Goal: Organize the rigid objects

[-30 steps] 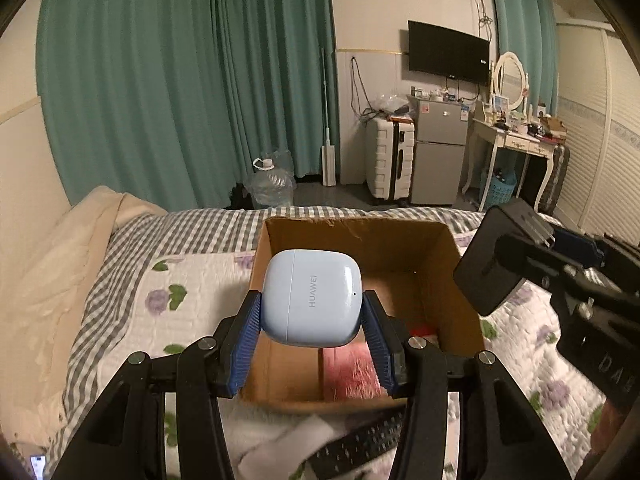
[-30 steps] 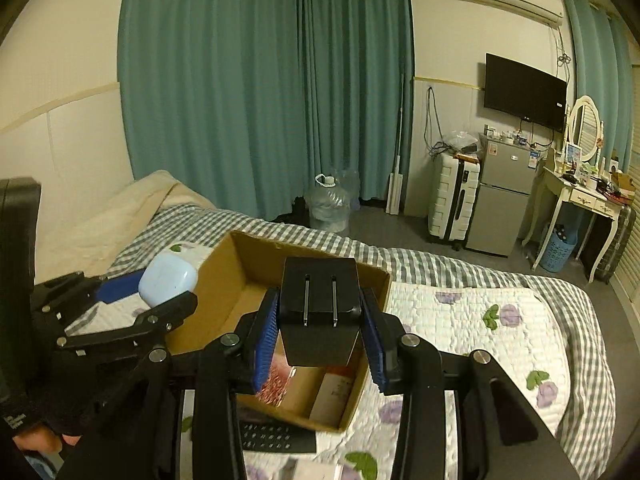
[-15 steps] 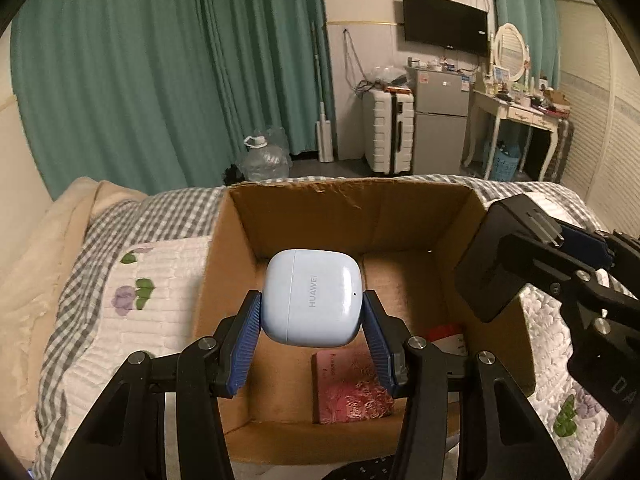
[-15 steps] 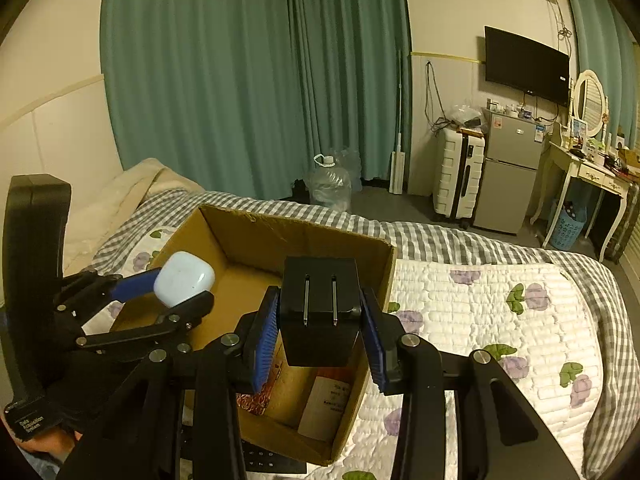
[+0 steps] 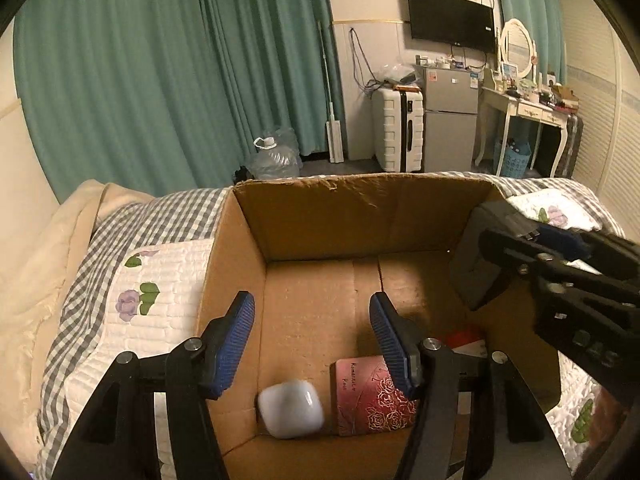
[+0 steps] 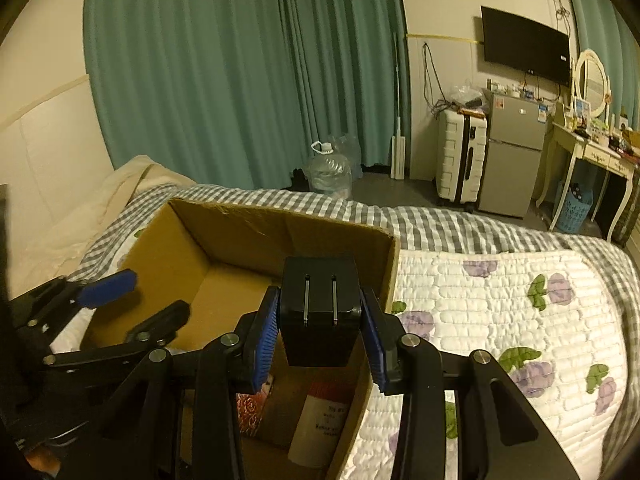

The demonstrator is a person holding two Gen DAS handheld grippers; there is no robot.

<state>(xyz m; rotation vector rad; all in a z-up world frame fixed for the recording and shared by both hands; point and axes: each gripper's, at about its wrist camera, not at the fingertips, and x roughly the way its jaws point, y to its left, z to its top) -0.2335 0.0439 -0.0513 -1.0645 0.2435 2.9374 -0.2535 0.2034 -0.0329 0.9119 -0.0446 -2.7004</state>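
Risk first, left to right: the pale earbud case [image 5: 291, 414] lies loose near the cardboard box [image 5: 360, 216] front-left corner, touching the red booklet [image 5: 370, 394] — a dropped charger could knock it. Left gripper [image 5: 312, 338] is spread wide, holding nothing, over the box floor. Right gripper [image 6: 319, 344] is clamped on the black charger [image 6: 319, 312], above the box's right side — may clip the wall.
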